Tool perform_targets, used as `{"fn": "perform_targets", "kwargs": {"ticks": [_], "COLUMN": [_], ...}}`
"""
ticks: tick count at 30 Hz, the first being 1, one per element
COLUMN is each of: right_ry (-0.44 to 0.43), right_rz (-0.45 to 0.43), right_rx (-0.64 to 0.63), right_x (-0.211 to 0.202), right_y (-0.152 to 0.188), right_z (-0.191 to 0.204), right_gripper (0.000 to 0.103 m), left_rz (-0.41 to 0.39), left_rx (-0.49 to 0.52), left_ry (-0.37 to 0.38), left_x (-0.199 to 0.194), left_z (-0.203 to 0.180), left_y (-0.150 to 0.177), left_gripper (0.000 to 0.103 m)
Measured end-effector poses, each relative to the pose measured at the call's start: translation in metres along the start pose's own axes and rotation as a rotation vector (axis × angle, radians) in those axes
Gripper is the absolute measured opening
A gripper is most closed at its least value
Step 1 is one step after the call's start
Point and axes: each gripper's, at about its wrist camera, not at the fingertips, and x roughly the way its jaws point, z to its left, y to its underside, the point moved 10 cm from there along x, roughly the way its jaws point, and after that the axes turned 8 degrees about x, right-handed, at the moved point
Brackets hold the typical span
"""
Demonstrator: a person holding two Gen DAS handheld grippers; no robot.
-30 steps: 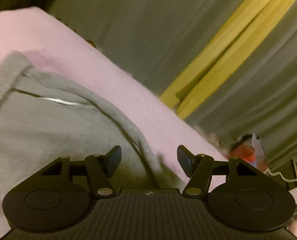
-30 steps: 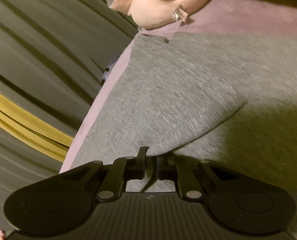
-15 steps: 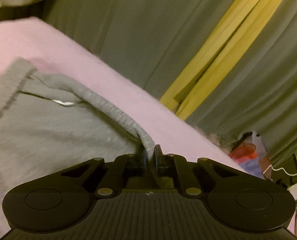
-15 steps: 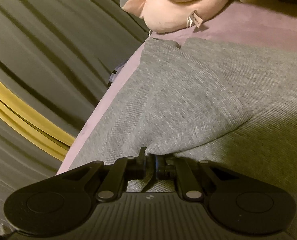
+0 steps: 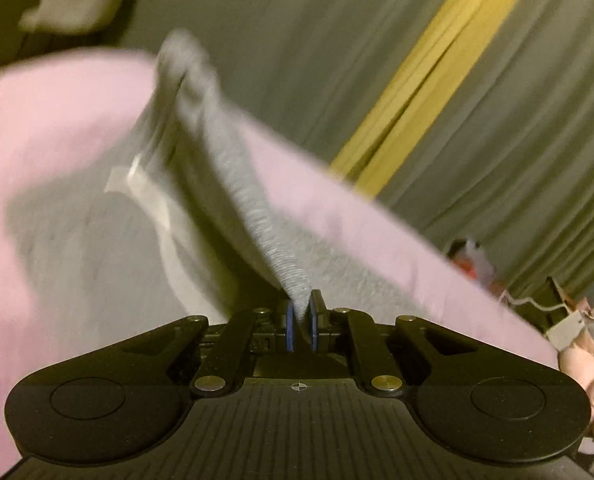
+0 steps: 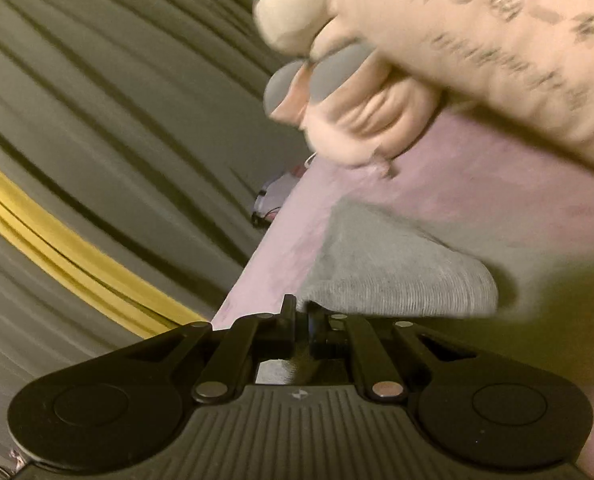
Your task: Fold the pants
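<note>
Grey ribbed pants (image 5: pixel 233 168) lie on a pink blanket (image 5: pixel 57 112). My left gripper (image 5: pixel 301 320) is shut on the ribbed waistband edge, which rises taut from the jaws; a white label (image 5: pixel 137 184) shows inside the lifted cloth. In the right wrist view my right gripper (image 6: pixel 301 320) is shut on a fold of the same grey pants (image 6: pixel 397 276), held low over the pink blanket (image 6: pixel 457 200). Both views are blurred by motion.
A pink plush toy (image 6: pixel 437 52) lies close ahead of the right gripper. Grey curtains with a yellow stripe (image 5: pixel 429 76) hang beyond the bed edge. Small clutter and cables (image 5: pixel 569 320) sit at the right past the blanket.
The left gripper shut on the waistband and has lifted it up off the blanket. The right gripper, still shut on the cloth, has carried it toward the plush toy.
</note>
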Motion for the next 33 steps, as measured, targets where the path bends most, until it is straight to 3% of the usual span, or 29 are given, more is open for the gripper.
{"fn": "perform_targets", "kwargs": {"ticks": [3, 6, 7, 8, 10, 11, 12, 16, 17, 18, 19, 20, 21, 25, 28, 32, 33], "right_ry": [0.143, 0.251, 0.259, 0.247, 0.237, 0.236, 0.235, 0.207, 0.198, 0.189, 0.184, 0.182, 0.185, 0.217, 0.263, 0.248, 0.245], "right_rz": [0.054, 0.142, 0.157, 0.168, 0.184, 0.188, 0.193, 0.19, 0.183, 0.173, 0.16, 0.153, 0.151, 0.174, 0.196, 0.182, 0.172], "right_rx": [-0.085, -0.065, -0.046, -0.026, -0.012, -0.013, -0.02, -0.015, -0.013, -0.017, -0.029, -0.044, -0.057, -0.028, -0.003, 0.072, 0.084], "right_x": [0.003, 0.015, 0.016, 0.018, 0.022, 0.025, 0.027, 0.032, 0.034, 0.034, 0.033, 0.032, 0.033, 0.043, 0.05, 0.052, 0.051], "right_y": [0.011, 0.028, 0.03, 0.03, 0.03, 0.029, 0.03, 0.028, 0.028, 0.027, 0.026, 0.024, 0.023, 0.019, 0.019, 0.015, 0.012], "right_z": [-0.023, -0.048, -0.052, -0.054, -0.055, -0.054, -0.054, -0.05, -0.048, -0.046, -0.043, -0.04, -0.038, -0.038, -0.046, -0.056, -0.056], "right_gripper": [0.005, 0.01, 0.01, 0.01, 0.022, 0.034, 0.039, 0.037, 0.033, 0.018, 0.009, 0.007, 0.007, 0.014, 0.03, 0.027, 0.011], "left_rz": [0.088, 0.072, 0.057, 0.051, 0.033, 0.025, 0.02, 0.019, 0.014, 0.01, 0.013, 0.019, 0.025, 0.026, 0.031, 0.039, 0.04], "left_rx": [0.003, -0.018, -0.034, -0.05, -0.09, -0.106, -0.121, -0.221, -0.247, -0.269, -0.282, -0.284, -0.273, -0.248, -0.263, -0.254, -0.251], "left_ry": [-0.058, -0.087, -0.108, -0.115, -0.133, -0.148, -0.158, -0.169, -0.174, -0.175, -0.178, -0.182, -0.186, -0.174, -0.168, -0.169, -0.169], "left_x": [0.009, 0.013, 0.013, 0.013, 0.016, 0.019, 0.023, 0.038, 0.04, 0.042, 0.044, 0.045, 0.046, 0.033, 0.031, 0.029, 0.029], "left_z": [0.009, 0.015, 0.019, 0.024, 0.036, 0.041, 0.047, 0.069, 0.075, 0.08, 0.083, 0.086, 0.087, 0.095, 0.098, 0.1, 0.1], "left_y": [0.036, 0.039, 0.036, 0.032, 0.024, 0.02, 0.016, 0.007, 0.008, 0.006, 0.005, 0.004, 0.002, 0.005, 0.007, 0.01, 0.01], "left_gripper": [0.011, 0.02, 0.027, 0.045, 0.062, 0.064, 0.064, 0.062, 0.06, 0.057, 0.045, 0.031, 0.028, 0.028, 0.028, 0.027, 0.027]}}
